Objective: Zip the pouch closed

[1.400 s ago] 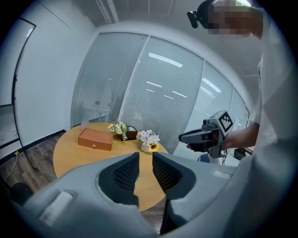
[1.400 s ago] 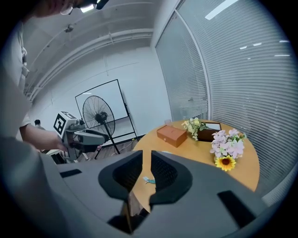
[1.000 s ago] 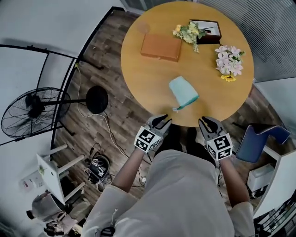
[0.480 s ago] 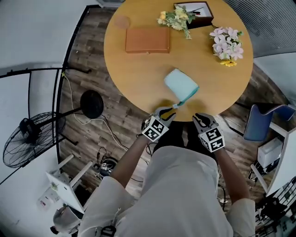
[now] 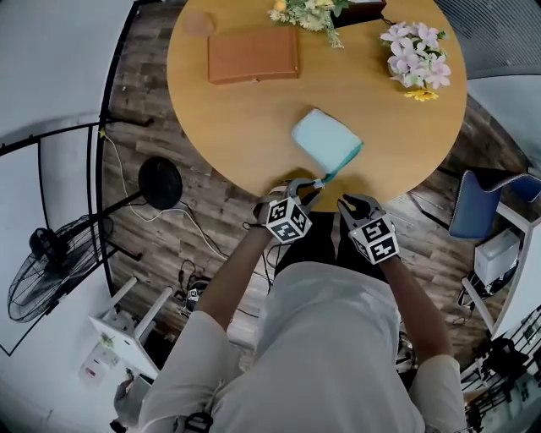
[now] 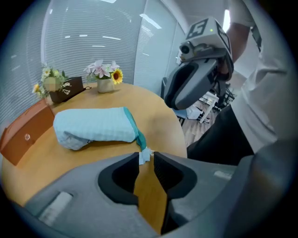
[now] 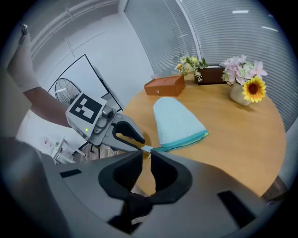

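Observation:
A light-blue pouch (image 5: 325, 142) (image 6: 93, 128) (image 7: 177, 122) with a teal zip edge lies on the round wooden table (image 5: 245, 127), near its front edge. The zip's small white end tab (image 5: 319, 181) (image 6: 144, 155) (image 7: 146, 149) sticks out toward me. My left gripper (image 5: 309, 189) (image 6: 145, 158) is open, and the tab lies between its tips without being clamped. My right gripper (image 5: 349, 203) (image 7: 146, 155) hovers just right of the tab, off the table's edge. Its jaws stand narrowly apart with nothing between them.
A brown leather case (image 5: 254, 55) lies at the table's far left. Yellow flowers (image 5: 304, 10) and a vase of pink flowers (image 5: 414, 66) stand at the back. A blue chair (image 5: 486, 207) is on the right, and a fan (image 5: 51, 262) and cables are on the floor at the left.
Both grippers have come down and forward to the table's front edge. The left one has rolled and its tips now reach the pouch's tab. The pouch has not moved.

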A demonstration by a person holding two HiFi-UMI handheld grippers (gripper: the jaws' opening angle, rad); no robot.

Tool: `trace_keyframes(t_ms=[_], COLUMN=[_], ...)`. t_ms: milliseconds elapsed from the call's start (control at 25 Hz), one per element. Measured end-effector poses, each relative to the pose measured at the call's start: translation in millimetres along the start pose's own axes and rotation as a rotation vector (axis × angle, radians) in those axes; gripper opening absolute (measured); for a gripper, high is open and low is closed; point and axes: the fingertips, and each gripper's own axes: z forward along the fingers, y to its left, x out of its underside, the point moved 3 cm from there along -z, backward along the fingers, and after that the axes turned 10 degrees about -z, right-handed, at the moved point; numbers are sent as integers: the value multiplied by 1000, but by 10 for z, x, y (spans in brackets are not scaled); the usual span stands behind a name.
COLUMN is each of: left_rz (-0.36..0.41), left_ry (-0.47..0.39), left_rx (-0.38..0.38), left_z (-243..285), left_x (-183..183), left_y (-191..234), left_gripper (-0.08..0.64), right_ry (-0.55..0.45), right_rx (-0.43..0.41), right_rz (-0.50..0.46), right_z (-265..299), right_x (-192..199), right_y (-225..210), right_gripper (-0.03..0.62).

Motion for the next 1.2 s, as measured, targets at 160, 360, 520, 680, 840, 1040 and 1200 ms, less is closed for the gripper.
trace_keyframes(t_ms=[160,360,520,680,840,1040,1200], left_rz=[78,41,-51,-156,-240,-254,-276], left_ry=[48,42,-3,-41,-70,-79,-87], left_rx=[-4,-14,11,53,89,109,118], left_z=[139,202,177,122,63,34,10], left_x=[92,95,46,0,-47,-112,-147], left_y=[-15,64,96,108,125,117,117], left_gripper=[106,41,29,26,26,26,26], right_ry=[22,30,32,28,16,19,35], right_rx=[-8,-21,-29,-20,1,5,10], right_rz=[15,44,57,71,81,29,-34], right_z=[162,301,391,463,545,641,663], right_x=[103,177,216,213,188,130,88], right_y=[-11,-56,-59,-70,-137,-186,-171], right_gripper=[58,60,61,65,74,80,73])
